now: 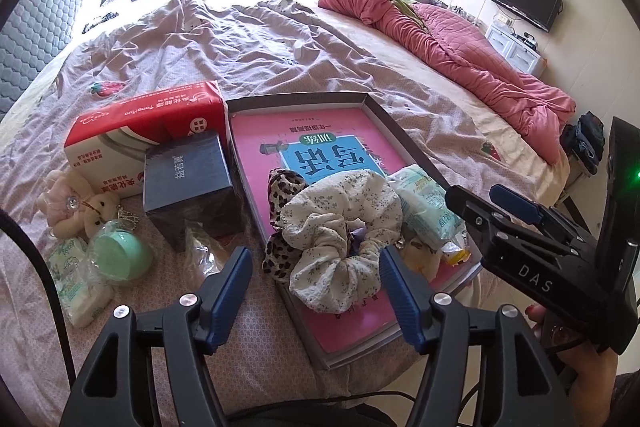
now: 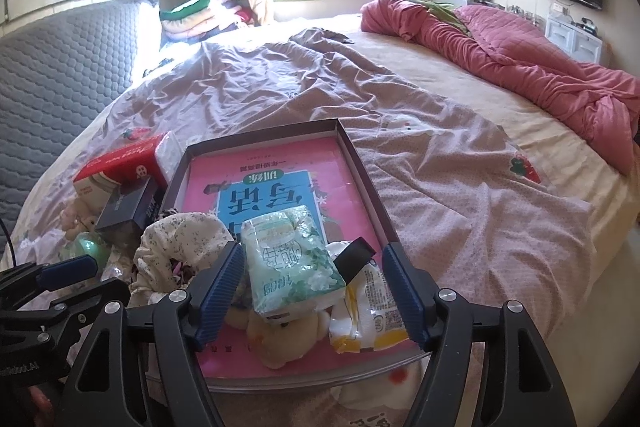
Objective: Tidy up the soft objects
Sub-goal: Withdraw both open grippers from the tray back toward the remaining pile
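Right now, bed (image 1: 280, 39): a wrinkled sheet, with everything gathered at the near end under both grippers.
Left hand-held gripper (image 1: 314, 291): jaws wide apart, pads touching nothing; the floral scrunchie lies between and just ahead of its fingertips.
Right hand-held gripper (image 2: 316, 291): jaws wide apart, nothing gripped; the green tissue pack sits between the fingertips, apart from both pads.
Tray (image 1: 404, 143): a shallow box lid ahead of both grippers, a pink book (image 1: 264, 135) lying flat inside it.
Floral scrunchie (image 1: 340, 227): on the book, at the tray's near edge.
Leopard scrunchie (image 1: 280, 211): touching the floral one on its left, partly beneath it.
Green tissue pack (image 2: 292, 259): on the book, resting over a yellow plush (image 2: 280, 339); a yellow-white packet (image 2: 372, 311) lies just right of it.
Left of the tray: a red tissue box (image 1: 144, 131) with a dark box (image 1: 192, 187) in front of it.
Nearer still, left of the left gripper: a small teddy (image 1: 76, 207), a mint-green round thing (image 1: 120, 251) and more tissue packs (image 1: 80, 279) on the sheet.
Far right: a pink quilt (image 1: 460, 43), bunched up, well apart.
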{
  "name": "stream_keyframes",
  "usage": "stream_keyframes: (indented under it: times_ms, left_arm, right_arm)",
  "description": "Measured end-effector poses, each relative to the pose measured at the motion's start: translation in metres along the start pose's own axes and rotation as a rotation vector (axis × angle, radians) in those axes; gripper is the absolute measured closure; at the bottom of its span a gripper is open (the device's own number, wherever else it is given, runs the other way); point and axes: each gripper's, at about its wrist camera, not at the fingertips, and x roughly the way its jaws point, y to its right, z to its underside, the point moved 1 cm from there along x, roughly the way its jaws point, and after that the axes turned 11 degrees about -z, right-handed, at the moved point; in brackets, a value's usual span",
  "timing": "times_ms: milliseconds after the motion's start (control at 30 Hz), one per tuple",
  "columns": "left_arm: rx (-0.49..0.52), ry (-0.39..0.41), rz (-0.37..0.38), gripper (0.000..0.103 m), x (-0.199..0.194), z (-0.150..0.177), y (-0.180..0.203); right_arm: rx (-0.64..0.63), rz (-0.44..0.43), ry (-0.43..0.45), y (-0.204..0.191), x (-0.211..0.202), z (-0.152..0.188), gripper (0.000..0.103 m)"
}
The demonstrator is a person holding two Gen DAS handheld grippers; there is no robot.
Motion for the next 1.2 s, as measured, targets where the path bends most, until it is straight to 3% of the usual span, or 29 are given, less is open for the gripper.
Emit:
stream_keyframes:
  times_ms: [800, 1200]
  left_arm:
    - [-0.066, 0.063, -0.067, 0.029, -0.045, 0.004, -0.048]
    - [-0.209, 0.078, -0.151, 0.029, -0.066, 0.012, -0.126]
  right_arm:
    - [-0.123, -0.069, 0.056, -0.056, -0.027, -0.018, 0.029]
    - [-0.215, -0.127, 0.062, -0.1, -0.034, -0.02, 0.029]
